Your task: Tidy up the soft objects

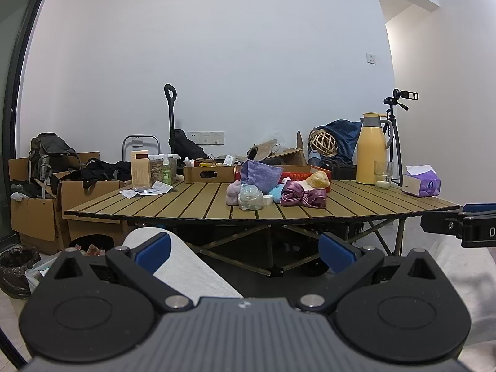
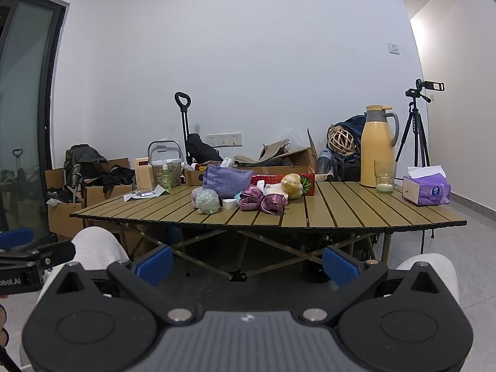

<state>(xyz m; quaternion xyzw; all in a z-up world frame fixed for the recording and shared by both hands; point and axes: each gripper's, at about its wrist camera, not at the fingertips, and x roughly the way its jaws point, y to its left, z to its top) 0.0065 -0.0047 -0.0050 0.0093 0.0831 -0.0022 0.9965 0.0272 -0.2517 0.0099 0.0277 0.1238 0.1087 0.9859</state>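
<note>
Soft pile (image 1: 272,190) sits mid table (image 1: 356,204), far ahead; both grippers, left gripper (image 1: 245,249) & right gripper (image 2: 246,262), apart, empty, roughly equidistant.

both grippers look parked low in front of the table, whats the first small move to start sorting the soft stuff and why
Probably raise the right gripper and carry it forward toward the purple satin bundle. Both the right gripper and the left gripper are open, empty and below the table edge, short of the pile. The bundle lies nearest the front edge with bare slats around it, so it looks the easiest first grasp.
</note>
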